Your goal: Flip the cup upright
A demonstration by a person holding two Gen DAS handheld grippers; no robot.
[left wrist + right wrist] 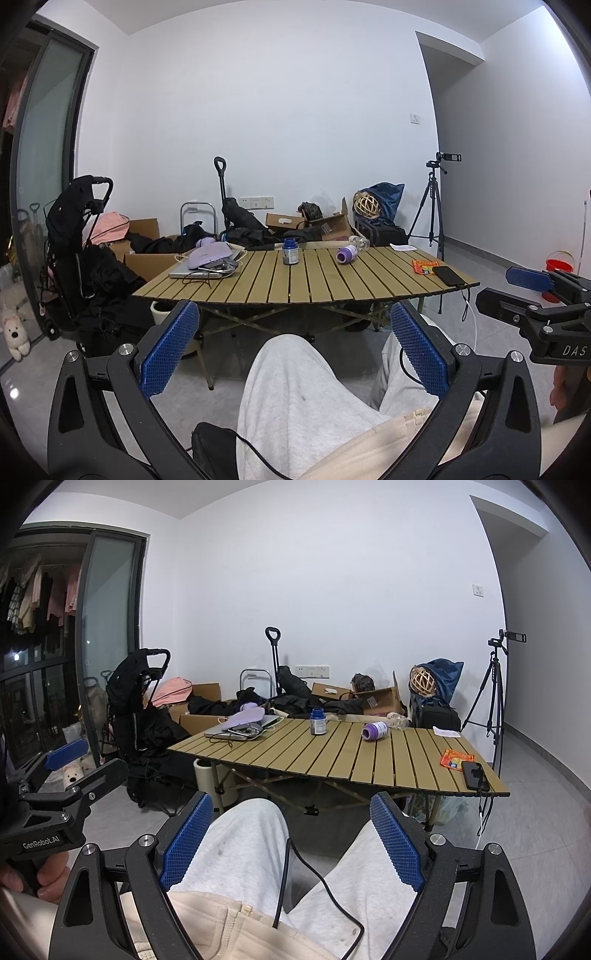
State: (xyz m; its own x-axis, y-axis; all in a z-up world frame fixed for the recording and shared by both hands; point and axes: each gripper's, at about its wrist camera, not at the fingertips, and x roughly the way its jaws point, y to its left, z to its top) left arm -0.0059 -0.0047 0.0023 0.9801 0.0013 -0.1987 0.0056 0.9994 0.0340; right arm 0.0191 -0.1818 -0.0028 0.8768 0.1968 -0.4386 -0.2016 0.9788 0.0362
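Jaws of left gripper (295, 350) and right gripper (291, 843) spread wide, empty.

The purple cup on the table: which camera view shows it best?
The right wrist view: the purple cup lies on its side, slightly larger there, its dark opening facing the camera. The left wrist view shows the same cup smaller, also lying down.
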